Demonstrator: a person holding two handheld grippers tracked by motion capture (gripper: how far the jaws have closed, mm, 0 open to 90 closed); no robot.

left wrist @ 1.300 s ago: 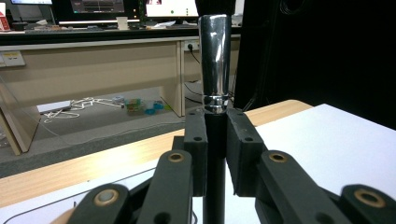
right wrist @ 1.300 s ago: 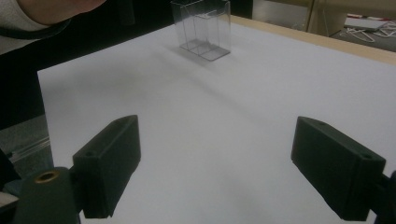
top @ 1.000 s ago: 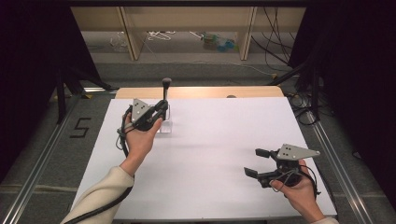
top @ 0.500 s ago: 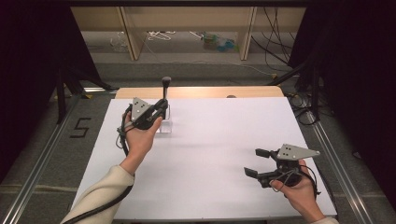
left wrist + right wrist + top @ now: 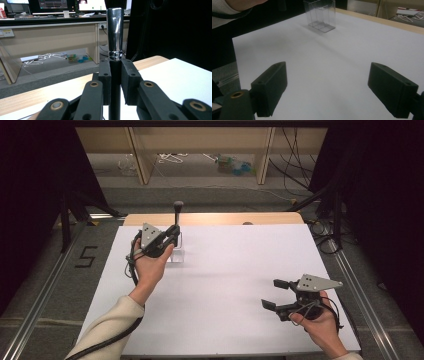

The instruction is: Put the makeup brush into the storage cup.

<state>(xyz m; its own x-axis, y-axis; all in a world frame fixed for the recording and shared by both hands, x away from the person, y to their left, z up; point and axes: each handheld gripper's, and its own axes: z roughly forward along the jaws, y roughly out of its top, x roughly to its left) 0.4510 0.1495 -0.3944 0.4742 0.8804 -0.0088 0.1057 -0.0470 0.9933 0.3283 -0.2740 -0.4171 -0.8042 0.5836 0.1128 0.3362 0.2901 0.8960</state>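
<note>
A slim black rod (image 5: 115, 82) with a shiny chrome cap stands upright over the clear plastic box (image 5: 177, 254). The box stands on the white table (image 5: 240, 270), near its far left corner.

From the high view we look forward and down over the whole white table (image 5: 225, 285). Left gripper view sits close behind its jaws, level, facing the far desks. Right gripper view looks low across the table; both share the clear box (image 5: 320, 15) (image 5: 176, 251).
</note>
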